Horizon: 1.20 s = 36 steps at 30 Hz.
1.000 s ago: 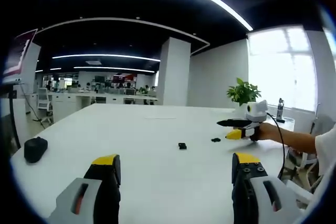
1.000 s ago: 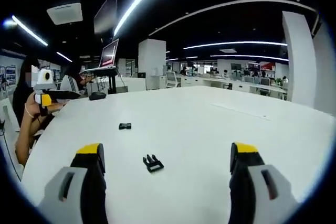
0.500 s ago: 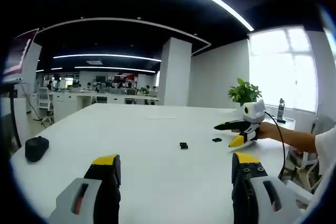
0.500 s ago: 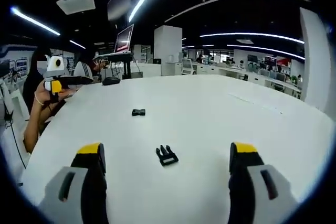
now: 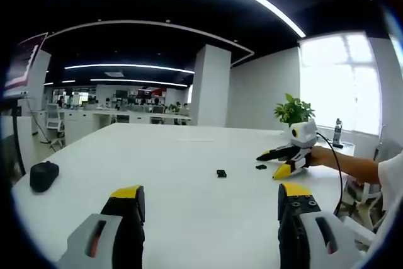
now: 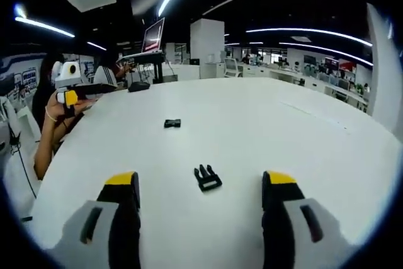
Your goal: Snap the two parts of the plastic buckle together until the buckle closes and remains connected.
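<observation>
Two black buckle parts lie apart on the white table (image 5: 157, 155). The pronged part (image 6: 207, 178) rests on the tabletop just ahead of my right gripper (image 6: 200, 189), which is open with its jaws on either side of it and not touching it. The socket part (image 6: 172, 123) lies farther away. In the left gripper view, the socket part (image 5: 221, 173) and the pronged part (image 5: 261, 167) sit mid-table. There the right gripper (image 5: 284, 159) tips down over the pronged part. My left gripper (image 5: 211, 201) is open and empty, low over the table, well short of both parts.
A black mouse (image 5: 43, 176) lies at the table's left edge. A potted plant (image 5: 293, 110) stands behind the person's hand. In the right gripper view, the left gripper (image 6: 70, 86) is held up at the far left, and a monitor on a stand (image 6: 153, 36) rises beyond.
My right gripper has come forward and lower toward the pronged part, and its jaws have narrowed a little. The left gripper and both parts have stayed put.
</observation>
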{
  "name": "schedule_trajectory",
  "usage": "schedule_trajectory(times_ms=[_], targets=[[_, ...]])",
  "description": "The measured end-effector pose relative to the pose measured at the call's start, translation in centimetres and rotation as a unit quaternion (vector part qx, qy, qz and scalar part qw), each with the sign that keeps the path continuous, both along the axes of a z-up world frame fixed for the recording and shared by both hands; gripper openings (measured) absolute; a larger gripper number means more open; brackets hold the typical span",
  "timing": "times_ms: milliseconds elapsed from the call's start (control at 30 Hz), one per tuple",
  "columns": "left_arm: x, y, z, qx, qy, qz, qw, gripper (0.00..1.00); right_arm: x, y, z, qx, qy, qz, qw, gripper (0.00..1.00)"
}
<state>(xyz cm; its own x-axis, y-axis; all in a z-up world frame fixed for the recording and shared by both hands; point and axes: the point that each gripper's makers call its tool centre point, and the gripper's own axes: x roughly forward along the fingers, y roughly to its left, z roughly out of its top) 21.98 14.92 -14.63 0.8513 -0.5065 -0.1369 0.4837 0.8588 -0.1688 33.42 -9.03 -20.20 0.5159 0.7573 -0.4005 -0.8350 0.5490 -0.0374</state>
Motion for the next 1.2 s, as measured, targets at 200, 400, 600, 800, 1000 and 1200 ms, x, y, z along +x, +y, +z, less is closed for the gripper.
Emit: schedule_trajectory(times_ms=[200, 400, 600, 800, 1000, 1200], targets=[[0.02, -0.05, -0.12, -0.001, 0.001, -0.002, 1.0000, 0.88, 0.30, 0.09, -0.13, 0.000, 0.004, -0.011, 0.9999, 0.67], [0.03, -0.05, -0.14, -0.001, 0.000, -0.002, 1.0000, 0.88, 0.47, 0.14, -0.21, -0.004, 0.002, -0.014, 0.9999, 0.61], [0.01, -0.03, -0.15, -0.004, 0.000, -0.004, 1.0000, 0.88, 0.59, 0.21, -0.05, 0.005, 0.001, -0.013, 0.9999, 0.49], [-0.06, 0.07, -0.05, -0.007, -0.002, -0.004, 1.0000, 0.88, 0.70, 0.26, 0.04, 0.006, -0.003, -0.008, 0.9999, 0.39], [-0.12, 0.18, 0.09, -0.010, -0.004, -0.003, 0.9999, 0.88, 0.57, 0.33, 0.02, 0.009, 0.003, -0.009, 0.9999, 0.31], [-0.09, 0.20, 0.19, -0.012, -0.005, -0.004, 0.9999, 0.88, 0.67, 0.13, 0.05, 0.013, 0.007, -0.015, 0.9998, 0.25]])
